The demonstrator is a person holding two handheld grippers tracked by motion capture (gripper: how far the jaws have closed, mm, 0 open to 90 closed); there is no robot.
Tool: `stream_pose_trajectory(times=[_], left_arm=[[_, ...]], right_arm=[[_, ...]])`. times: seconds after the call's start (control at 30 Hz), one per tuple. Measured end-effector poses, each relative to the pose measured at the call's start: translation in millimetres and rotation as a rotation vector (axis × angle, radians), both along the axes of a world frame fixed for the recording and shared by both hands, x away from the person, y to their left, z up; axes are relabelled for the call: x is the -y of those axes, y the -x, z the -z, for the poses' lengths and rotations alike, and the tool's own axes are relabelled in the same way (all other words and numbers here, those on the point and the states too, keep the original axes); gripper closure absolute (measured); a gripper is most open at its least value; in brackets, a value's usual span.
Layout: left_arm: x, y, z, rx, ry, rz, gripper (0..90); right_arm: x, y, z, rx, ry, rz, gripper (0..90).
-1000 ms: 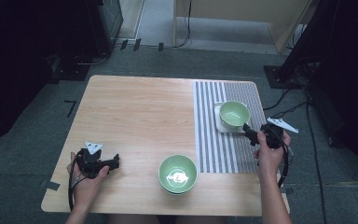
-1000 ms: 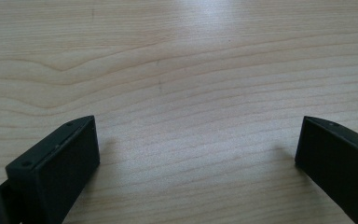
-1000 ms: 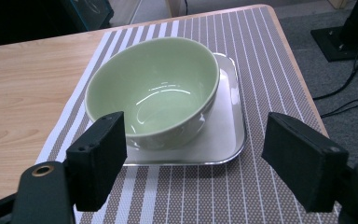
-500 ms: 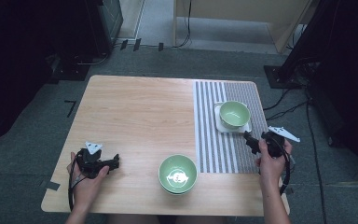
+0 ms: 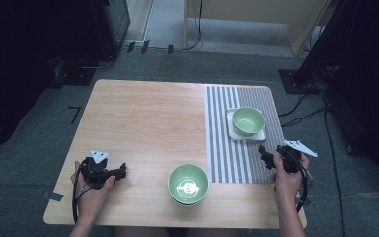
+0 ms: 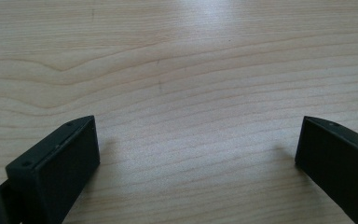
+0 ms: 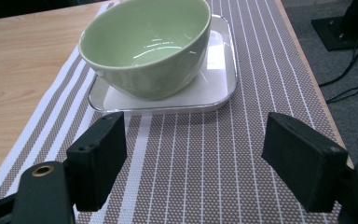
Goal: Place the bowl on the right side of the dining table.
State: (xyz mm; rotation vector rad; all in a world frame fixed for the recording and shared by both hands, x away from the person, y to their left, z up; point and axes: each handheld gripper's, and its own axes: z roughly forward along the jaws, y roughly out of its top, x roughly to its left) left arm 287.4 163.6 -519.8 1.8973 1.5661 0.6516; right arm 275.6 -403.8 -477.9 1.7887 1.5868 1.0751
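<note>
The right tongs (image 5: 264,153) hover over the near right part of the striped mat (image 5: 227,163), their jaws spread wide with nothing between them. Just beyond them, on the far part of the mat, a green bowl (image 5: 247,120) sits on a white square plate (image 5: 237,133); in the right gripper view the bowl (image 7: 147,46) leans a little on the plate (image 7: 214,84), apart from the jaws, with mat (image 7: 205,154) showing between.

The left tongs (image 5: 121,170) lie low at the near left of the tabletop (image 5: 143,118), jaws also wide apart and empty; the left gripper view shows bare wood (image 6: 191,93) between them.

A second green bowl (image 5: 188,184) stands near the tabletop's near edge, between the two hands, just left of the mat and well apart from both tongs.
</note>
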Motion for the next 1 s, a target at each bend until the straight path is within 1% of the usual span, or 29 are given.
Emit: stream_pose_trajectory(times=[0.3, 0.5, 0.77, 1.0], left_arm=[[0.1, 0.0, 0.0, 0.001, 0.001, -0.001, 0.0], [0.1, 0.0, 0.0, 0.001, 0.001, -0.001, 0.0], [0.0, 0.0, 0.0, 0.0, 0.0, 0.0, 0.0], [0.0, 0.0, 0.0, 0.0, 0.0, 0.0, 0.0]], right_arm=[[2.3, 6.9, 7.5, -0.01, 0.004, 0.002, 22.2], [3.6, 11.0, 10.1, -0.012, 0.003, 0.001, 22.2], [7.0, 16.4, 15.1, -0.027, 0.005, 0.006, 22.2], [7.6, 20.5, 18.3, -0.03, 0.01, -0.001, 22.2]])
